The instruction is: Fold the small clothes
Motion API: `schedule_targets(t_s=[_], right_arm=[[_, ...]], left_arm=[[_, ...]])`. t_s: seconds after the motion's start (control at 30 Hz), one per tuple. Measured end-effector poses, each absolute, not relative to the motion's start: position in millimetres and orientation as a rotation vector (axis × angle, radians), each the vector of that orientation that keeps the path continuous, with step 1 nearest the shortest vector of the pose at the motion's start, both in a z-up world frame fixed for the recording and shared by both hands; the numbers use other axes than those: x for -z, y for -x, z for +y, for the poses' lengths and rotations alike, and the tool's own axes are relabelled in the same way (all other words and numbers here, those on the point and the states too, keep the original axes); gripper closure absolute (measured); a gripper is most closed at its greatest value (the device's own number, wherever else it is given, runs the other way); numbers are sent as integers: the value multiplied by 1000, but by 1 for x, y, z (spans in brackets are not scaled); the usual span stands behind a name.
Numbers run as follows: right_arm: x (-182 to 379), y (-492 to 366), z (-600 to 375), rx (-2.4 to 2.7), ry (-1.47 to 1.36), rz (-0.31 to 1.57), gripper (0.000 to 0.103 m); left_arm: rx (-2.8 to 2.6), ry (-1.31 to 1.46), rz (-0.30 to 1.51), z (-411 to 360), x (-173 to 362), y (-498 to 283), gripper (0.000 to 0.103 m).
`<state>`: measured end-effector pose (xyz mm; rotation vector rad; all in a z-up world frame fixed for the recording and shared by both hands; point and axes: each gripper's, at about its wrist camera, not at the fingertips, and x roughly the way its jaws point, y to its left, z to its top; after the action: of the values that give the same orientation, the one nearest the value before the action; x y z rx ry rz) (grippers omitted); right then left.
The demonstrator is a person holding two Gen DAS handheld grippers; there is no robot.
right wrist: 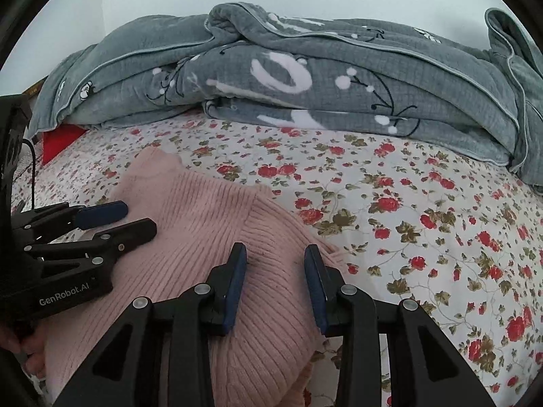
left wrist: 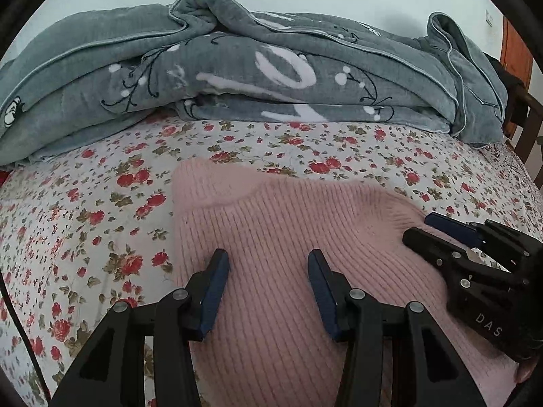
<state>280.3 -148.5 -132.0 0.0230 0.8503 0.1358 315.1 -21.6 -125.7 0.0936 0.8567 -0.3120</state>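
Both grippers: black angular linkage arms with triangular cutouts, silver round pivot screws, dark blue pads on the fingers. Left gripper (left wrist: pixel 268 291) body, seen at lower left of the right view, is marked "GenRobot.AI" in white with a thin black cable above; right gripper (right wrist: pixel 275 286) body at lower right of the left view reads "DAS". Bare skin shows at both lower frame edges.

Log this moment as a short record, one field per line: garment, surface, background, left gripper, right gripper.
garment: pink ribbed knit sweater, lying partly folded
surface: floral bedsheet
background: grey blanket heaped at the far side of the bed
left gripper: left gripper open over the sweater, nothing between its fingers
right gripper: right gripper open over the sweater's right edge, nothing held
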Motion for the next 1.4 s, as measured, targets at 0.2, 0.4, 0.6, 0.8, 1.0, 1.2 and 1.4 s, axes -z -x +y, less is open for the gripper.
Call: schedule_targets(t_s=[0.2,0.4,0.6,0.8,1.0,1.2,1.4], right_arm=[[132,-283,-151,-140,-39,857,66],[132,-283,-151,-136,-35,857,65],[133,-284,-153,-145,-49,861,64],[134,-284,-153,-145,-54,862,63],[134,-284,-153,-146,-57,864,63],[134,-284,-153,-148,-62,864,63],[134,-284,-153,-148,-63,865,62]], left_arm=[[298,-108,848,-25,127,-316,56],[282,-137,847,-28,128,-316,56],[282,-140,847,-28,129,-316,56],[279,-150,844,-29,129,-316,56],[276,-160,843,-31,130,-315,56],[284,-154,844,-30,130,-315,56],[283,-156,844,-30,131,-315,56]])
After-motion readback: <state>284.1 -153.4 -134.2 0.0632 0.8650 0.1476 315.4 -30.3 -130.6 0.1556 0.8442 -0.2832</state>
